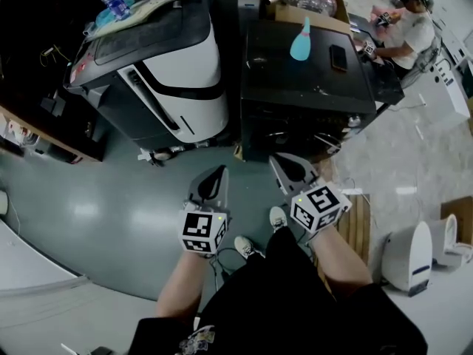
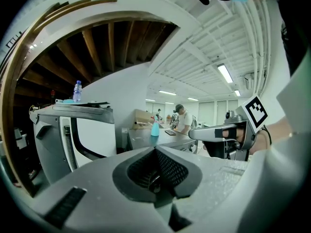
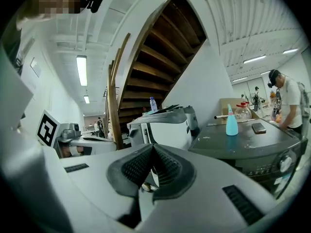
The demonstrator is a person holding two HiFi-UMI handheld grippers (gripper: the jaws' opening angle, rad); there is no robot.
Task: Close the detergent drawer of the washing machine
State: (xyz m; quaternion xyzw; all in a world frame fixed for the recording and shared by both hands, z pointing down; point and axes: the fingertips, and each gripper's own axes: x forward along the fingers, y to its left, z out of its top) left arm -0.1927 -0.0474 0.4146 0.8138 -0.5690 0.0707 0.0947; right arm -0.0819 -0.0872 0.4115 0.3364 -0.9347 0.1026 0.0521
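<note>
From the head view, my left gripper (image 1: 219, 173) and right gripper (image 1: 281, 166) sit side by side at centre frame, both shut with nothing in them and well short of the dark washing machine (image 1: 303, 87) at upper centre. A blue bottle (image 1: 301, 41) and a phone (image 1: 338, 56) rest on its lid, and a white appliance (image 1: 174, 65) stands to its left. The machine's front falls into shadow here, so I cannot pick out the detergent drawer or say how far it stands out. In the left gripper view the jaws (image 2: 155, 152) meet at the tips, empty; the washing machine (image 2: 146, 139) lies far off at centre, and the right gripper (image 2: 194, 134) reaches in from the right edge. In the right gripper view the jaws (image 3: 153, 149) are likewise pressed together and bare, and the washing machine (image 3: 243, 147) fills the right side, its control panel with a knob (image 3: 283, 163) at lower right — the drawer should sit along that band, I judge. To do this well I would keep one gripper closed, bring it level with the drawer's face, and push square on the middle — off-centre pressure could jam it.
</note>
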